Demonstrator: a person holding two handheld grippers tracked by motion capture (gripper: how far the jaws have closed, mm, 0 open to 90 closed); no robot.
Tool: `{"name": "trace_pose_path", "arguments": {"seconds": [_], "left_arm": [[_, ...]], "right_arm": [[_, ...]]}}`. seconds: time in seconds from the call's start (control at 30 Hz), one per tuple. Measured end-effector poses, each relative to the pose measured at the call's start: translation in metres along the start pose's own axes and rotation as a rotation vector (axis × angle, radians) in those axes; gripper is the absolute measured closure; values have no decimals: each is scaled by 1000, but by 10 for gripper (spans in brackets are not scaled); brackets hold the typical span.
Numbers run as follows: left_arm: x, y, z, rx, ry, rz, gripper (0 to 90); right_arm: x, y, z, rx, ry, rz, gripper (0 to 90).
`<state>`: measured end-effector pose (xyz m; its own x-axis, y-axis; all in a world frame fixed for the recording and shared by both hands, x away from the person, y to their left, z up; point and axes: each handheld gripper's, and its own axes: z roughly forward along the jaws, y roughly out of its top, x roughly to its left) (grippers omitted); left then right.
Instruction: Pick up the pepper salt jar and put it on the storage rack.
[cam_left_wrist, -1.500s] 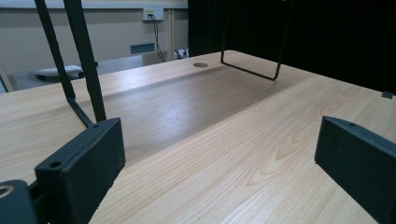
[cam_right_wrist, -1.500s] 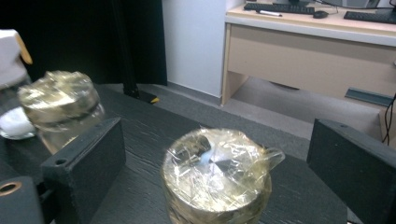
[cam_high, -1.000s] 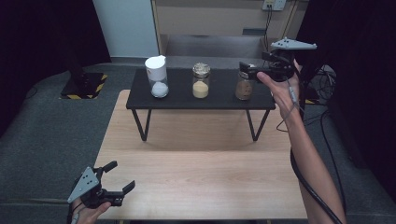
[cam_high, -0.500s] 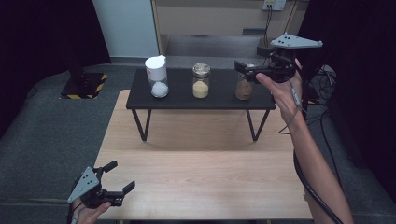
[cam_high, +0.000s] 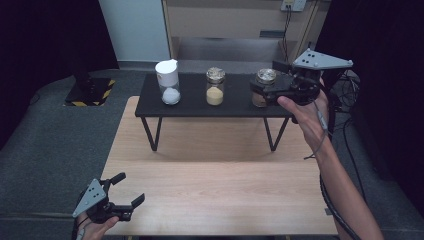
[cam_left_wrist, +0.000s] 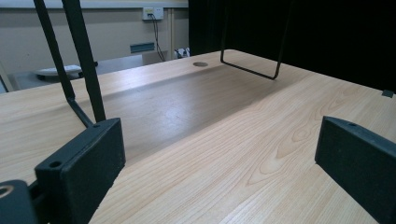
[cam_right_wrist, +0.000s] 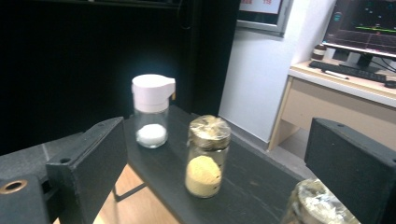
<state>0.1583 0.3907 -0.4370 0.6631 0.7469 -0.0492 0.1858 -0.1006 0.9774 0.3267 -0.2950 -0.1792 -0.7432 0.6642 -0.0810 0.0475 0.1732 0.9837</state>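
- Black shelf (cam_high: 235, 107) across the wooden table's (cam_high: 220, 190) far edge.
- On shelf, left to right: white-capped shaker (cam_high: 168, 81) (white powder), jar of yellow grains (cam_high: 215, 86), brown jar (cam_high: 261, 85) at right end.
- Right gripper (cam_high: 260, 93) at brown jar, jaws wide, jar low between them.
- Left gripper (cam_high: 127, 189) at table's near-left corner, spread wide, empty.

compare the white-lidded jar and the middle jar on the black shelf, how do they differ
The white-lidded jar has a white plastic cap with a spout; the middle jar has a crinkled, shiny gold-coloured top. The white-lidded jar holds a little white powder at its bottom; the middle jar holds yellow grains, filled higher. The white-lidded jar looks taller and stands at the left end of the black shelf. Both are clear, upright and untouched by either gripper.
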Motion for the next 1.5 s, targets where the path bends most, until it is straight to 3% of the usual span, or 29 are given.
{"name": "trace_pose_path", "arguments": {"seconds": [0.7,1.0,1.1,1.27,1.5], "left_arm": [[0,0,0,2,1,0,5],[0,0,0,3,1,2,5],[0,0,0,2,1,1,5],[0,0,0,3,2,2,5],[-1,0,0,2,2,3,6]], "right_arm": [[20,-56,-48,-27,86,8,65],[35,-77,-62,-16,117,13,66],[41,-85,-67,-30,130,32,69],[53,-96,-77,-48,136,20,71],[62,-110,-86,-42,148,33,72]]}}
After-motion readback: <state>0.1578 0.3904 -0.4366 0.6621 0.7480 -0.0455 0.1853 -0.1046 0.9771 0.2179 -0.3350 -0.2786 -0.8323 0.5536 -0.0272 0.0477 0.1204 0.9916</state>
